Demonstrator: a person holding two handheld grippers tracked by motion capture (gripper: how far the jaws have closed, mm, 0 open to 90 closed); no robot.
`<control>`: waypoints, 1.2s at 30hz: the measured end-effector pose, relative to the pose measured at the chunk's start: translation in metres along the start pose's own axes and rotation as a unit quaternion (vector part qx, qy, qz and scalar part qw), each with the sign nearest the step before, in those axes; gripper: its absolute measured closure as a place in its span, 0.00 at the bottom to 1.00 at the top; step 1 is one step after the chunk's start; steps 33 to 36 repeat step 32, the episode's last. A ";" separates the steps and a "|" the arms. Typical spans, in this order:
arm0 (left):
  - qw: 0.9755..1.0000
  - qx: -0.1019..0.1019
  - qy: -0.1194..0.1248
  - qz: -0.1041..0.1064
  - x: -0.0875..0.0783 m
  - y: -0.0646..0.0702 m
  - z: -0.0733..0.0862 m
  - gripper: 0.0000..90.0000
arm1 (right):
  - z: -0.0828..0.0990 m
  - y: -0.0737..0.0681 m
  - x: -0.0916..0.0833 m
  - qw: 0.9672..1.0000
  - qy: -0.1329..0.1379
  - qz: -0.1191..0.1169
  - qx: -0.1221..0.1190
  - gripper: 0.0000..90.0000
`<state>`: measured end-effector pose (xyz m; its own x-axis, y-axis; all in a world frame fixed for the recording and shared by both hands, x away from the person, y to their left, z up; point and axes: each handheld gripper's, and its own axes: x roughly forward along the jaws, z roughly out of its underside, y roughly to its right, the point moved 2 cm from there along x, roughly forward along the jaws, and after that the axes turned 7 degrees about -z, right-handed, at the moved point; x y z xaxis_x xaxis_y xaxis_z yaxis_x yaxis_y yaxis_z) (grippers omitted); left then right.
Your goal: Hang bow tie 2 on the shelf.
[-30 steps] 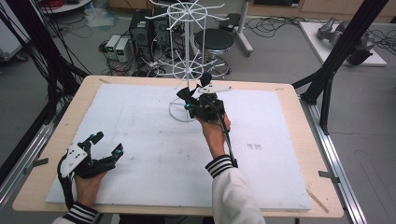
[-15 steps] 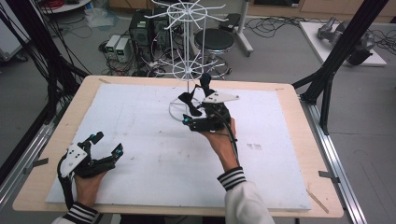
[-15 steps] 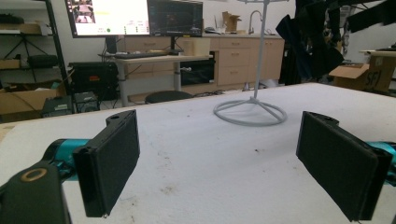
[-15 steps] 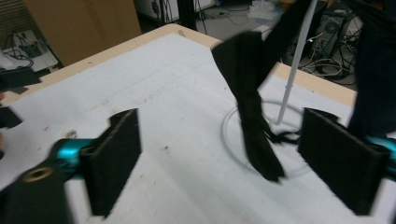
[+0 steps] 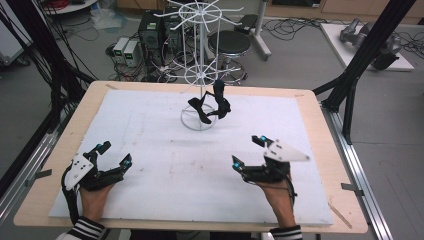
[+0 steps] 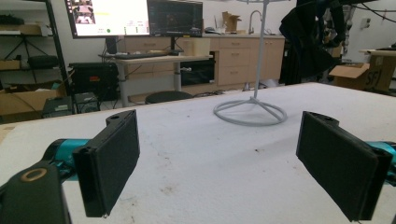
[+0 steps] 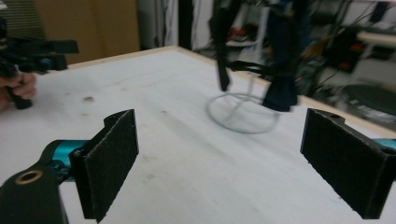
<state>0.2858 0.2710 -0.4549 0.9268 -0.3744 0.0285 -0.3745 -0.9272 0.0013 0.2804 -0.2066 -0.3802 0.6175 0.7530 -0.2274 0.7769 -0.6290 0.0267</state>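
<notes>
Hanging looks finished, I judge: black garments point(image 5: 210, 105) dangle on the white wire rack point(image 5: 200, 75) mid-table, while left gripper point(image 5: 112, 156) and right gripper point(image 5: 247, 152) rest near the front edge, jaws spread wide and empty, so little seems called for next.

White wire rack point(image 5: 200, 75), black cloth point(image 5: 210, 105), matt mat point(image 5: 165, 165).

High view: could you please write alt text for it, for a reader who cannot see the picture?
A white wire rack stands at the far middle of a white-covered table, with dark fabric items hanging from it. Near the front edge, a person holds the left hand-held gripper and the right hand-held gripper, both open and empty, far from the rack.
</notes>
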 end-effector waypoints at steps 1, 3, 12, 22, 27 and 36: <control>1.000 0.000 0.000 0.000 0.000 0.000 0.000 0.15 | 0.008 0.002 -0.009 1.000 0.011 0.013 -0.005 0.12; 1.000 0.000 0.001 -0.001 0.000 0.000 0.000 0.15 | 0.024 0.008 -0.024 0.999 0.031 0.043 -0.003 0.12; 1.000 0.000 0.001 -0.001 0.000 0.000 0.000 0.15 | 0.076 0.036 -0.053 0.989 0.081 0.113 0.045 0.12; 1.000 0.002 0.003 0.000 -0.001 0.000 0.000 0.15 | 0.089 0.040 -0.052 0.988 0.089 0.122 0.044 0.12; 1.000 0.001 0.003 -0.001 -0.001 0.000 0.000 0.15 | 0.089 0.038 -0.050 0.989 0.084 0.118 0.032 0.12; 1.000 0.001 0.004 -0.001 -0.001 0.000 0.000 0.15 | 0.089 0.037 -0.051 0.988 0.086 0.123 0.033 0.12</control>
